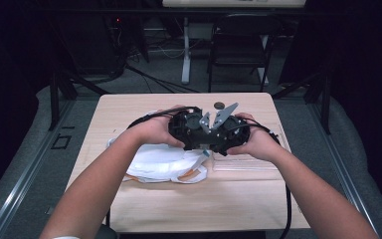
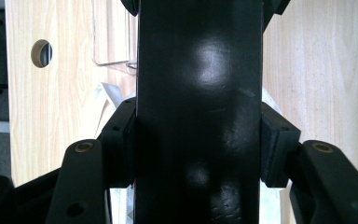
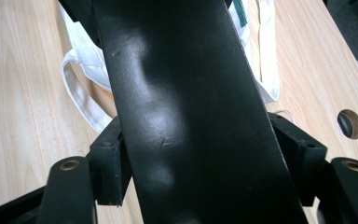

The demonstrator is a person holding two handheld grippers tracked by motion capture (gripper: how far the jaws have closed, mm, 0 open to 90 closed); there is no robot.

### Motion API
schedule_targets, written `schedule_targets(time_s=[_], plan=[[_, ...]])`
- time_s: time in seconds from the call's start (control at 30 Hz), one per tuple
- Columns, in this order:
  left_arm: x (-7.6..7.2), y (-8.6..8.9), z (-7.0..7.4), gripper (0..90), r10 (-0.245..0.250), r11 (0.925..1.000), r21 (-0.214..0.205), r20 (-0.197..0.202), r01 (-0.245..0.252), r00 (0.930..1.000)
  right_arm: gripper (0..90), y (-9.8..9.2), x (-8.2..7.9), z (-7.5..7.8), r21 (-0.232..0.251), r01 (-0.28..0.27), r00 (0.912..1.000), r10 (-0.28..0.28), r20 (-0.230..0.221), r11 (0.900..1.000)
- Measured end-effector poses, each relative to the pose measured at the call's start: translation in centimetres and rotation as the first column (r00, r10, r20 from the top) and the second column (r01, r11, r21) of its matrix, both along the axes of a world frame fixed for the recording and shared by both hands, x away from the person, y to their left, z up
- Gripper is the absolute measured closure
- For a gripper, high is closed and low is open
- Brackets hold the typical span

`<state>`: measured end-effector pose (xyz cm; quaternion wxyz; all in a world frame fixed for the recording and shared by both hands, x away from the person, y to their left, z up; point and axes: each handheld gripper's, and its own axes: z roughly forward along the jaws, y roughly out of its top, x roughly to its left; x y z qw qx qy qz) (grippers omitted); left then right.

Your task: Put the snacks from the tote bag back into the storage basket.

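Both claws are meeting above the middle of the pale wooden worktop [image 1: 189, 199], each one held in a bare hand. In the left gripper view, the left claw [image 2: 199, 149] is standing wide, its two black pads pressing against the sides of a broad, glossy black bar [image 2: 199, 93] that is running straight up between them. In the right gripper view, the right claw [image 3: 209, 163] is doing the same — its pads are sitting tight against a similar shiny black slab [image 3: 182, 93], tilted a little to the left. What each bar is cannot be told for certain from these close views; from above, the two black tools are pushed nose to nose, so each claw appears to be gripping part of the other.

In the high view, the left claw [image 1: 191, 130] and right claw [image 1: 224, 133] are forming one dark cluster, with a grey three-cornered plate sticking up between them.

Just beneath and to the left of them, a white fabric bag with orange-trimmed handles [image 1: 161, 167] is lying crumpled on the worktop. A clear plastic tray [image 1: 248, 164] is lying flat under the right hand — beside the bag. A small round hole [image 1: 219, 105] is showing in the worktop near its far edge.
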<state>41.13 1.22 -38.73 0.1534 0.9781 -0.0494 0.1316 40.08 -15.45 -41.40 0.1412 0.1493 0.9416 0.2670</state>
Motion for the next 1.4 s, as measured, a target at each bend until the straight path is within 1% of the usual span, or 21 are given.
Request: schedule_targets(time_s=[0.07,0.1,0.23,0.37,0.4,0.43,0.53,0.67,0.73,0.77,0.93,0.97,1.0,1.1,1.2,1.23,1.3,1.33,1.4], plan=[[0.0,0.0,-0.1,42.7,0.001,1.0000,-0.002,-0.005,-0.001,1.0000,32.5,0.0,0.1,-0.1,0.000,-0.004,0.9999,0.004,-0.011,1.0000],[0.0,0.0,-0.1,42.7,-0.001,1.0000,0.004,-0.008,0.001,1.0000,32.8,0.0,0.1,-0.2,0.015,0.004,0.9998,-0.004,-0.018,0.9999],[0.0,0.0,-0.2,42.4,-0.009,1.0000,0.003,-0.003,0.009,1.0000,34.7,0.0,0.1,-0.3,-0.001,-0.001,0.9994,0.001,-0.036,1.0000],[0.1,0.1,-0.2,41.6,-0.011,0.9999,-0.006,-0.001,0.011,0.9999,36.1,-0.1,0.2,-0.4,-0.001,-0.008,0.9989,0.008,-0.045,1.0000],[0.1,0.1,-0.2,41.4,-0.001,0.9999,-0.014,-0.011,0.001,0.9999,36.4,-0.1,0.2,-0.6,0.014,0.000,0.9988,0.001,-0.050,0.9999],[0.1,0.1,-0.2,41.1,-0.005,0.9999,-0.016,-0.008,0.005,1.0000,36.6,-0.1,0.2,-0.6,0.017,-0.003,0.9988,0.004,-0.048,0.9999],[0.2,0.1,-0.1,39.8,-0.003,0.9995,-0.033,-0.015,0.003,0.9999,37.6,-0.1,0.3,-0.6,0.010,-0.011,0.9984,0.012,-0.054,0.9999],[0.3,0.3,0.1,38.0,-0.001,0.9991,-0.042,-0.025,0.000,0.9997,38.4,-0.1,0.3,-0.5,0.006,-0.016,0.9979,0.016,-0.063,0.9999],[0.2,0.4,0.1,37.7,-0.001,0.9989,-0.047,-0.024,0.000,0.9997,38.7,-0.1,0.3,-0.6,0.008,-0.017,0.9976,0.018,-0.068,0.9998],[0.2,0.4,0.2,37.4,0.000,0.9987,-0.050,-0.022,-0.001,0.9998,38.8,-0.1,0.3,-0.6,0.017,-0.015,0.9972,0.016,-0.073,0.9997],[0.2,0.6,0.6,35.3,0.014,0.9978,-0.064,-0.025,-0.016,0.9996,39.3,-0.1,0.2,-0.6,0.016,-0.018,0.9971,0.019,-0.073,0.9997],[0.1,0.7,0.7,35.3,0.015,0.9975,-0.069,-0.023,-0.017,0.9996,39.4,-0.1,0.2,-0.5,0.007,-0.020,0.9974,0.021,-0.069,0.9998],[0.1,0.7,0.8,35.2,0.014,0.9973,-0.072,-0.022,-0.016,0.9997,39.5,-0.1,0.2,-0.5,0.005,-0.019,0.9980,0.020,-0.060,0.9998],[0.1,0.9,1.3,34.4,0.019,0.9974,-0.069,-0.018,-0.020,0.9997,39.7,0.0,0.2,-0.5,0.004,-0.018,0.9983,0.018,-0.054,0.9998],[0.1,1.3,1.9,34.0,0.025,0.9966,-0.078,-0.014,-0.026,0.9996,39.8,0.0,0.3,-0.5,0.005,-0.015,0.9984,0.015,-0.054,0.9999],[0.1,1.3,2.0,33.8,0.028,0.9963,-0.080,-0.014,-0.029,0.9995,39.9,0.0,0.3,-0.5,-0.005,-0.016,0.9983,0.016,-0.056,0.9999],[0.1,1.6,2.3,33.7,0.036,0.9954,-0.088,-0.010,-0.036,0.9993,39.9,0.0,0.3,-0.6,-0.004,-0.013,0.9984,0.012,-0.055,0.9999],[0.1,1.8,2.4,33.8,0.039,0.9946,-0.096,-0.012,-0.040,0.9992,40.0,0.0,0.3,-0.6,-0.022,-0.020,0.9984,0.019,-0.052,0.9996],[0.2,2.2,2.7,33.8,0.044,0.9938,-0.102,-0.011,-0.045,0.9990,40.0,0.0,0.2,-0.8,0.008,-0.008,0.9985,0.008,-0.054,0.9999]])
